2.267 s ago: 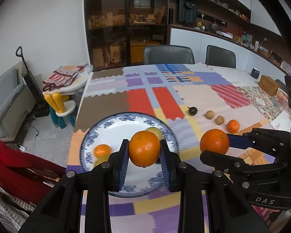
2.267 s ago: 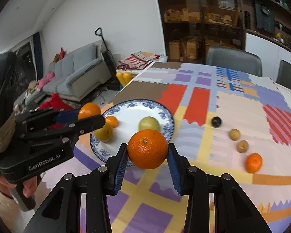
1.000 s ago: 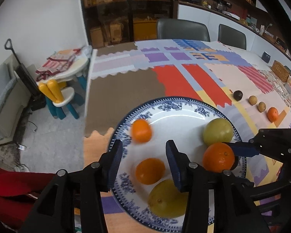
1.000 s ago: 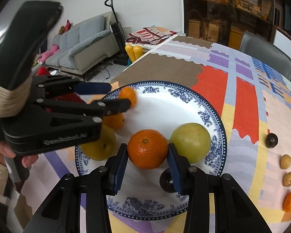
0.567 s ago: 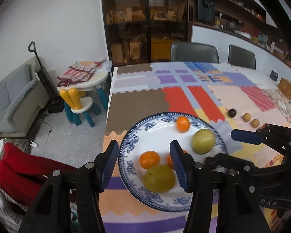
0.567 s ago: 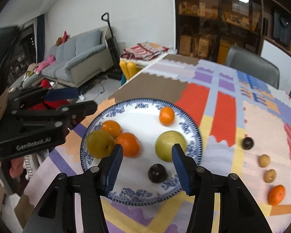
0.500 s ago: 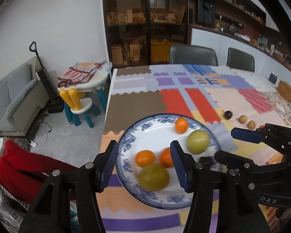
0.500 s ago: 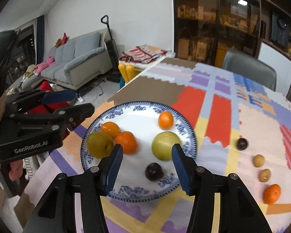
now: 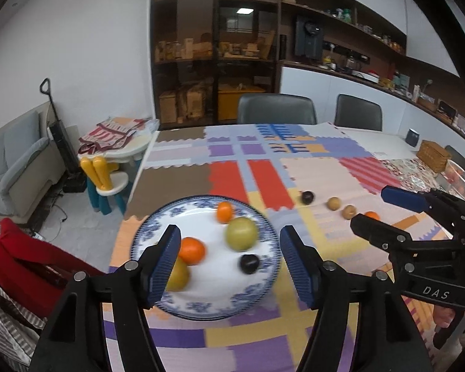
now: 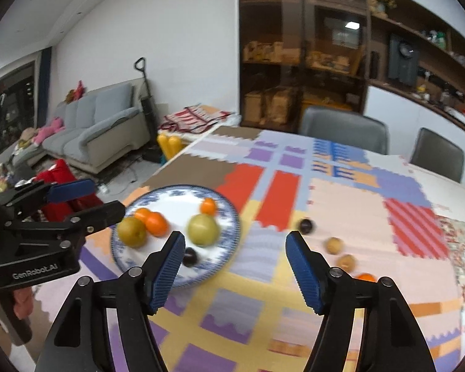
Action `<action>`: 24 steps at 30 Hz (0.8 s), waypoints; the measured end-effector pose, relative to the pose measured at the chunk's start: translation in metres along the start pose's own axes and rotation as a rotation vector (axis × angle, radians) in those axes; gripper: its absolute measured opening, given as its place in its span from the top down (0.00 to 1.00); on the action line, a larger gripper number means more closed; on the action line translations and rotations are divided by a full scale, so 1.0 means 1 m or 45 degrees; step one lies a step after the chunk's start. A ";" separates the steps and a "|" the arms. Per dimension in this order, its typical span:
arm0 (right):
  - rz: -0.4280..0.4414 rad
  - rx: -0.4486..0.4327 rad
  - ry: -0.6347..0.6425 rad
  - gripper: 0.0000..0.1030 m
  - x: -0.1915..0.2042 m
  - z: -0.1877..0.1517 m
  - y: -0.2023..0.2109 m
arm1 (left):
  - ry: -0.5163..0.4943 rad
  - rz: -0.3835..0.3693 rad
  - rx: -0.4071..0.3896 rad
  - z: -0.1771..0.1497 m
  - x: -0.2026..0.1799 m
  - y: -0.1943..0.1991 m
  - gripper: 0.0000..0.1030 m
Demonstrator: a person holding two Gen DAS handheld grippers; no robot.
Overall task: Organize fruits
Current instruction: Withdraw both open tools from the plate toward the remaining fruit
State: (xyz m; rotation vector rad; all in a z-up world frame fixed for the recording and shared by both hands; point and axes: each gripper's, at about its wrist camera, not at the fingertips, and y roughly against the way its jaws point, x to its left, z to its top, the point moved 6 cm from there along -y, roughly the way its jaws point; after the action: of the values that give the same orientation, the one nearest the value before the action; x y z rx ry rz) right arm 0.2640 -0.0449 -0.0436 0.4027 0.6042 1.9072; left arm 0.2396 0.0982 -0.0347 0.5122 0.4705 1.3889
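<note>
A dining room with dark shelving and grey chairs; in front, a table under a patchwork foam mat (image 9: 313,167) of brown, red, purple and yellow tiles. On the mat sits the landmark, a round white plate with a blue floral rim (image 9: 263,282). It carries six fruits: two yellow-green round fruits, one near its centre (image 9: 241,233) and one at its left edge (image 10: 132,232); three oranges, the smallest (image 9: 224,211) at the far rim, two at the left (image 10: 156,223) beside the left-edge fruit; and a dark plum (image 9: 249,263) toward the near rim.

Right of the plate, still on the mat, lie four fruits in a row: a second dark plum (image 10: 305,226) nearest the plate, two small brown round fruits (image 10: 334,245) beyond it, and a small orange (image 9: 371,215) farthest out.

A second or two ago each gripper clamped an orange over the plate; both oranges now rest on it. The left gripper (image 9: 231,262) and the right gripper (image 10: 235,268) have lifted back, each with fingers spread wide and holding nothing. The right gripper now faces the mat to the right of the plate.

Judgement: roughly halfway through; the row on the mat is probably next.
</note>
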 end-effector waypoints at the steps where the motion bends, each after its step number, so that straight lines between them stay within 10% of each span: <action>1: -0.020 -0.005 -0.004 0.34 -0.006 -0.002 0.005 | -0.011 -0.007 -0.004 0.002 -0.008 0.000 0.36; 24: -0.333 0.141 -0.459 0.34 -0.149 -0.058 0.015 | -0.185 -0.088 0.093 0.026 -0.104 -0.084 0.31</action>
State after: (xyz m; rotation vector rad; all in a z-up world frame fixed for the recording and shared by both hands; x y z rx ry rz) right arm 0.2807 -0.1993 -0.0822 0.6865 0.4949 1.5093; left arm 0.3086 -0.0162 -0.0625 0.6462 0.4183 1.2622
